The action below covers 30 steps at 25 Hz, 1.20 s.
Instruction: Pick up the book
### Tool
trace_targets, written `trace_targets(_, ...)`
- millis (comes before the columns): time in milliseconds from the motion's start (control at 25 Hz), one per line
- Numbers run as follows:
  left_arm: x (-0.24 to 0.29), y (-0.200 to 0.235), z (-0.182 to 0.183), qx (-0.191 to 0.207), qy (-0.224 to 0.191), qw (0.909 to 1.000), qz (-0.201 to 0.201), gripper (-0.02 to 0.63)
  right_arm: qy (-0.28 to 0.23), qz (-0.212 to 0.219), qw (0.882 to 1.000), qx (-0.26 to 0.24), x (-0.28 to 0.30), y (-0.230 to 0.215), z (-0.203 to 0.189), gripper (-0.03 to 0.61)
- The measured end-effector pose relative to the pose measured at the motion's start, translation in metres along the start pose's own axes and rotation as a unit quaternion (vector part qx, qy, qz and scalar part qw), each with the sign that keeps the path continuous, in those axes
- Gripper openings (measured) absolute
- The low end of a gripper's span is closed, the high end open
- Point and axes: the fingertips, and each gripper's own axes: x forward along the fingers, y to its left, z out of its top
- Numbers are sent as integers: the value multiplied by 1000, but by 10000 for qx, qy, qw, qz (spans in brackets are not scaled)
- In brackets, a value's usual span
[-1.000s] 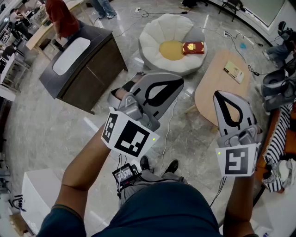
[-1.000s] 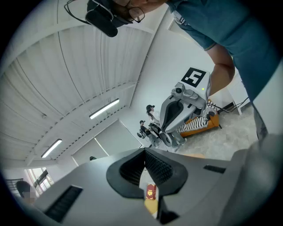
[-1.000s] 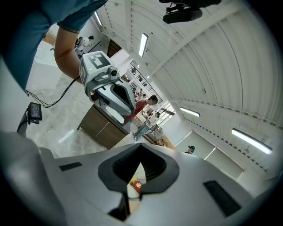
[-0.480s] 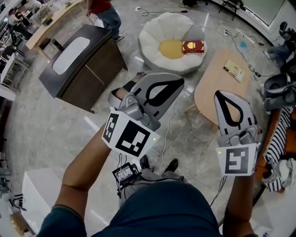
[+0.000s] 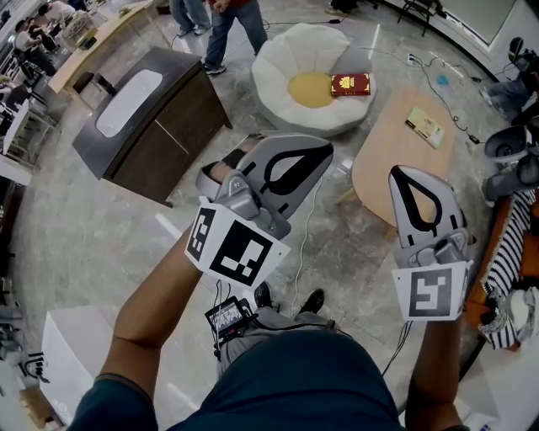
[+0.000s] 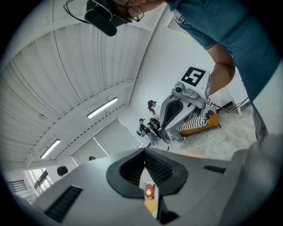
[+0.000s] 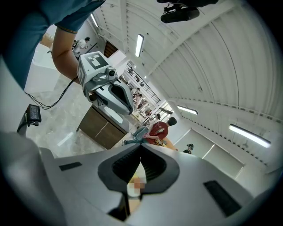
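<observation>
The red book (image 5: 350, 84) lies on a white flower-shaped cushion (image 5: 278, 59) with a yellow centre, on the floor well ahead of both grippers. My left gripper (image 5: 324, 151) is held out in mid-air, jaws shut with nothing between them. My right gripper (image 5: 404, 173) hangs beside it over the table's near edge, also shut and empty. In the left gripper view the book (image 6: 150, 191) shows small and far off below the closed jaws of my left gripper (image 6: 144, 152), with the right gripper (image 6: 177, 115) off to the side. The right gripper view shows its closed jaws (image 7: 140, 148) and the left gripper (image 7: 112, 95).
A dark cabinet (image 5: 156, 118) with a white top stands at the left. A light wooden table (image 5: 396, 160) with a booklet (image 5: 425, 129) is at the right. People (image 5: 227, 21) walk behind the cushion. Striped cloth (image 5: 508, 244) and cables lie near the right edge.
The person in red at the top has walked from the left towards the right, behind the cabinet. Both grippers and the book have stayed still.
</observation>
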Motion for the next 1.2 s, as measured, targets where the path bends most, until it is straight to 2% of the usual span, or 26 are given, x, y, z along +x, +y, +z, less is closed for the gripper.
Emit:
trace_targets(520, 37, -35, 32, 222, 192, 9996, 21, 5, -194, -5, 9997, 111, -37, -19, -39, 14)
trace_targets(720, 41, -46, 29, 195, 289, 9994, 25, 5, -208, 52, 9997, 143, -38, -17, -50, 14)
trace_targets(920, 42, -31, 15, 85, 323, 9994, 55, 5, -196, 86, 9997, 153, -24, -18, -48, 14)
trace_targets(1200, 41, 3, -6, -14, 113, 9999, 3, 5, -3, -28, 9999, 157, 5, -25, -34, 14)
